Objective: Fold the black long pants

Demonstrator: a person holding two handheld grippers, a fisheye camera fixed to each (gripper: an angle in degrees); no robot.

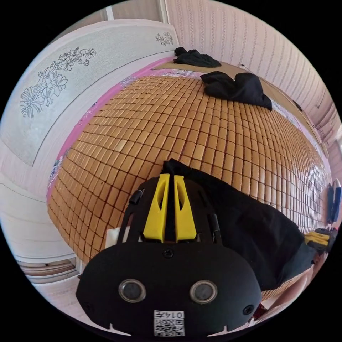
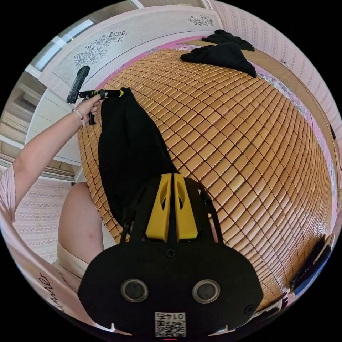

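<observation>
The black long pants (image 1: 249, 224) hang stretched between my two grippers over the near edge of a bamboo mat (image 1: 160, 117). My left gripper (image 1: 170, 175) has its yellow jaws shut on one end of the cloth. In the right gripper view the pants (image 2: 128, 149) run from my right gripper (image 2: 173, 175), shut on the other end, up to the left gripper (image 2: 107, 93), which a hand holds. The right gripper (image 1: 319, 240) also appears at the right edge of the left gripper view.
Two other black garments (image 1: 237, 87) (image 1: 196, 57) lie at the mat's far end, also seen as piles (image 2: 221, 55) (image 2: 228, 37). A floral headboard (image 1: 57, 85) borders one side. A blue and black item (image 2: 310, 263) lies by the mat's edge. The person's leg (image 2: 80, 221) is close.
</observation>
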